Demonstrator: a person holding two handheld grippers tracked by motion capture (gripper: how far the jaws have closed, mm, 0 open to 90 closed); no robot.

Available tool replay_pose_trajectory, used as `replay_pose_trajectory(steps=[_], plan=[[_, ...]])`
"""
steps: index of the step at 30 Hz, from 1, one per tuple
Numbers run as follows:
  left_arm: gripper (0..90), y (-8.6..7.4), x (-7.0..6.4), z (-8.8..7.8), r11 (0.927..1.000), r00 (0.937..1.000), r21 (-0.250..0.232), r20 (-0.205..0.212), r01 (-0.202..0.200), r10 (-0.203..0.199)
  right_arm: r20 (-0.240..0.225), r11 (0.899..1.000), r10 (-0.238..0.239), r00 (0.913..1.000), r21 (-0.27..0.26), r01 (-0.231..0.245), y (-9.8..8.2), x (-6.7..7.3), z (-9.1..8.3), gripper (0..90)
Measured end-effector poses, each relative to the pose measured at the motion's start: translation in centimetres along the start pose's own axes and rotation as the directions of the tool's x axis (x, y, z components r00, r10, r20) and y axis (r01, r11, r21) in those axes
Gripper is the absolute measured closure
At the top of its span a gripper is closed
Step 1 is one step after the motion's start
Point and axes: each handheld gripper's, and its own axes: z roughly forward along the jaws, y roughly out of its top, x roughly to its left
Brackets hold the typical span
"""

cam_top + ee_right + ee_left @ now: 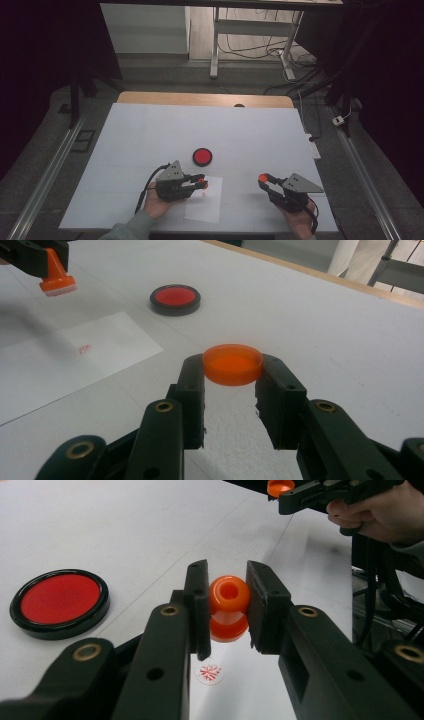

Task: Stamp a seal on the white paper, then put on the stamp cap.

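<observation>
Orange plastic is what both pairs of jaws are clamped on: the left gripper grasps a small orange stamp by its waisted handle, lifted clear above a sheet of white paper, and the right gripper grasps a round orange cap by its rim, held above the worktop well to the right of the paper. From the left gripper view the stamp's printing face is hidden, turned away toward the paper; from the right gripper view it shows at the top left corner, cut off by the frame edge. A small red imprint sits on the paper under the stamp, too small in the high view to read its pattern; close up it looks like a snowflake-like mark in a ring. A round ink pad, red inside a black rim, lies open on the worktop just beyond the paper. Both hands are partly cut by the bottom edge of the high view, with a grey-green sleeve at the left wrist. White covering spreads over most of the worktop, leaving a wooden strip bare at the far edge. Beyond it the room is dim: a grey floor, a white desk frame and loose cables.
</observation>
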Motion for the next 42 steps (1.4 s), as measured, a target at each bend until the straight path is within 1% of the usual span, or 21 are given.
replay_pose_trajectory(steps=[9, 12, 20, 26, 33, 42], plan=[[73.2, 0.5, 0.2, -0.7, 0.9999, 0.9998, 0.001, 0.009, 0.017, -0.017, -0.002, 1.000, -0.005, 1.0000, 0.003, 0.005, 0.0, 0.0, 0.1, 64.8], [73.2, 0.7, 0.3, -1.1, 0.9996, 0.9994, 0.001, 0.020, 0.027, -0.027, -0.002, 1.000, -0.003, 1.0000, 0.005, 0.003, 0.0, 0.0, 0.1, 64.7], [73.1, 1.2, 0.7, -2.5, 0.9988, 0.9988, -0.020, 0.021, 0.044, -0.044, 0.000, 1.000, -0.002, 1.0000, 0.007, 0.002, -0.1, 0.0, 0.1, 64.7], [73.1, 1.4, 1.0, -3.2, 0.9978, 0.9981, -0.028, 0.021, 0.059, -0.059, 0.002, 1.000, -0.005, 1.0000, 0.008, 0.005, -0.1, 0.0, 0.2, 64.8], [73.1, 1.6, 1.1, -3.5, 0.9972, 0.9976, -0.036, 0.024, 0.065, -0.064, 0.001, 1.000, -0.006, 1.0000, 0.008, 0.006, -0.1, 0.0, 0.2, 64.7], [73.1, 1.6, 1.1, -3.4, 0.9975, 0.9977, -0.033, 0.025, 0.063, -0.062, -0.001, 1.000, -0.004, 1.0000, 0.007, 0.004, -0.1, 0.0, 0.2, 64.8]])
